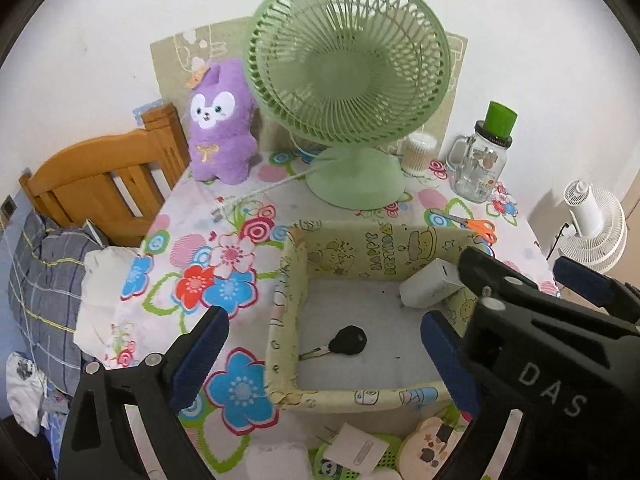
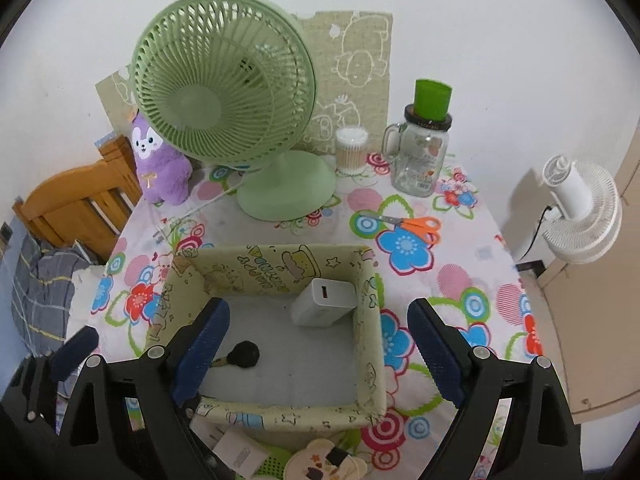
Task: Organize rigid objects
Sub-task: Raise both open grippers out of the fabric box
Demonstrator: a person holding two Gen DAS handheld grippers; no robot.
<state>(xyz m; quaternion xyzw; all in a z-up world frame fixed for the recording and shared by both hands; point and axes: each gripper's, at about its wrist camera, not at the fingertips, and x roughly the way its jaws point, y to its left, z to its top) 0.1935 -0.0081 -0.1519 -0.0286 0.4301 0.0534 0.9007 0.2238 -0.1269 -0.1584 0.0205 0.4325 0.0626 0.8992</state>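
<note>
Blue-padded left gripper (image 1: 324, 354) wide open, empty

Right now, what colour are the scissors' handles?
Orange; the scissors lie on the floral tablecloth, clearest in the right wrist view.

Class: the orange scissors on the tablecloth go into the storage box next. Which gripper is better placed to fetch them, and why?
Probably the right gripper: it is open and empty, and the orange scissors lie beyond the storage box on its side. The left gripper, also open, sits farther across.
</note>
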